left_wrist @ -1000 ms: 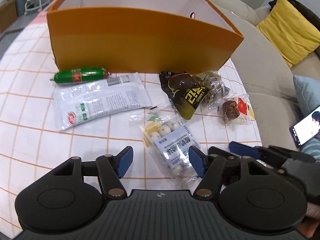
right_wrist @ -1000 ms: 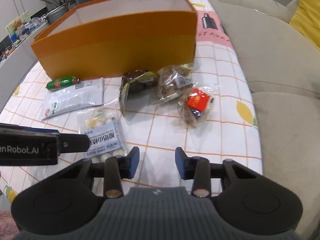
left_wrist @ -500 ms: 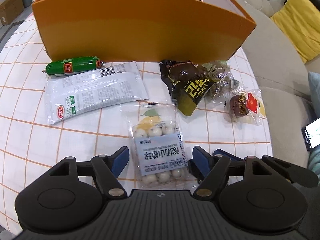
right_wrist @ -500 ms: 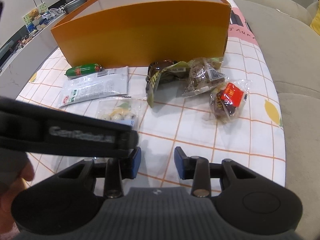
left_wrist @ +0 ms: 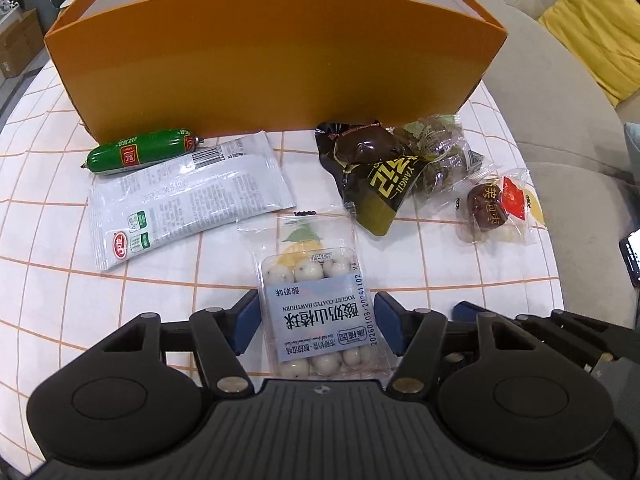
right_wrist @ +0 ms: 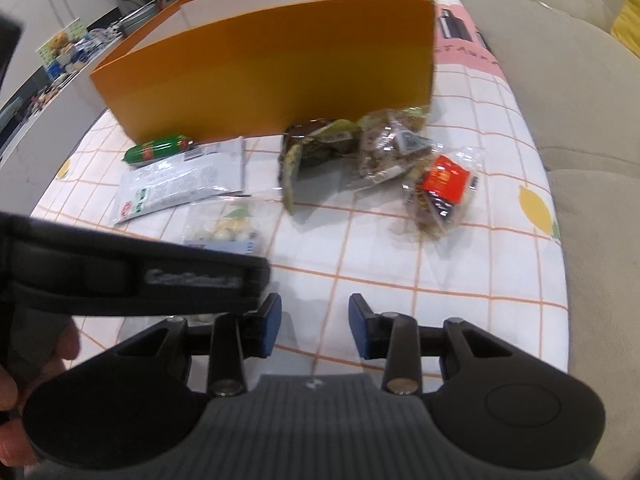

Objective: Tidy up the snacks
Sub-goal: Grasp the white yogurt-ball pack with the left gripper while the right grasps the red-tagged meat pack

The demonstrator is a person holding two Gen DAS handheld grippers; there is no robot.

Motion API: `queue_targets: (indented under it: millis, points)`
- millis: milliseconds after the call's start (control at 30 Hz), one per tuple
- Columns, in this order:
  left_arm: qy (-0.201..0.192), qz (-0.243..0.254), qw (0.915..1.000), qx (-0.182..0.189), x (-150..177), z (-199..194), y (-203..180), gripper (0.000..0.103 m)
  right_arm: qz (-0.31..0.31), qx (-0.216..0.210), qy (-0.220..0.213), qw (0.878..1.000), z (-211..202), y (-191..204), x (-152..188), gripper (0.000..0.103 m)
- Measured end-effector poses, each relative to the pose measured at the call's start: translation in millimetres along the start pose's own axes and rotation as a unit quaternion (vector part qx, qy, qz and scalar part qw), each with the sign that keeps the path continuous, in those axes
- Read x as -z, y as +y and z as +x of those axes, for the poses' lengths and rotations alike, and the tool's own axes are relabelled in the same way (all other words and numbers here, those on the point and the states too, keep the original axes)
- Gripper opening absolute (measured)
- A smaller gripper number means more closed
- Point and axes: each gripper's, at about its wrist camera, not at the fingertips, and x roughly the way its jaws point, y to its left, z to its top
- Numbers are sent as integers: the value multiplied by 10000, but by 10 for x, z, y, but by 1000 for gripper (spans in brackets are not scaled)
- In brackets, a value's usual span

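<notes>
Nearest the left wrist camera, the left gripper [left_wrist: 316, 326] stands spread wide, its blue pads on either side of the pack of yogurt-coated hawthorn balls [left_wrist: 320, 312], which lies flat on the checked tablecloth [left_wrist: 52, 240]. The pads look just beside the pack's edges; whether they touch the film I cannot tell, and nothing is pinched yet. The right gripper [right_wrist: 314, 328] is also released, holding nothing, with only bare cloth between its fingers, and the left tool's body crosses its view low on the left.

Past the pack lies a flat white sachet [left_wrist: 184, 200], with a green sausage [left_wrist: 140, 152] just behind it, close to the wall of the orange box [left_wrist: 272, 60]. To the right sit a dark packet with yellow lettering [left_wrist: 376, 176], a clear bag of wrapped sweets [left_wrist: 436, 152] against it, and a small clear pouch with a red label [left_wrist: 496, 208] nearer the table edge. All snacks are outside the box, so the sorting looks barely begun.

The main risk, as I judge it, is the slick, crinkly film: closing on the loose side margins rather than the firm tray could let the pack slip or swing while it is carried over the tall box wall. The two tools are also close together and could knock one another.
</notes>
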Motion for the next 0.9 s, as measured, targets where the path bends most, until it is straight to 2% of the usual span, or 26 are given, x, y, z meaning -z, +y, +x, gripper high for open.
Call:
queue_targets:
  millis: [233,333,533,700,900]
  points:
    - [-75,-33,9999,105,1,-51,94,66,362,214,-67,9991,-60,-155,-21,36]
    - [-87,6,9999,56,6,-63,147,65,251,346,-147,9990,-84,-144,-27,37]
    - [-118,-10,9999,-23,-2,-103,225,65,-54,769,-546,9955,-190,-154,-99,52]
    - [-145,0,9999,6,-6,-126,238,65,-205,1012,-686,9923,-99,-240,-242,53]
    - [-118,-17,9999,-18,-11,-89,260,65,-319,1065,-678,9915,50,-262,-348,53]
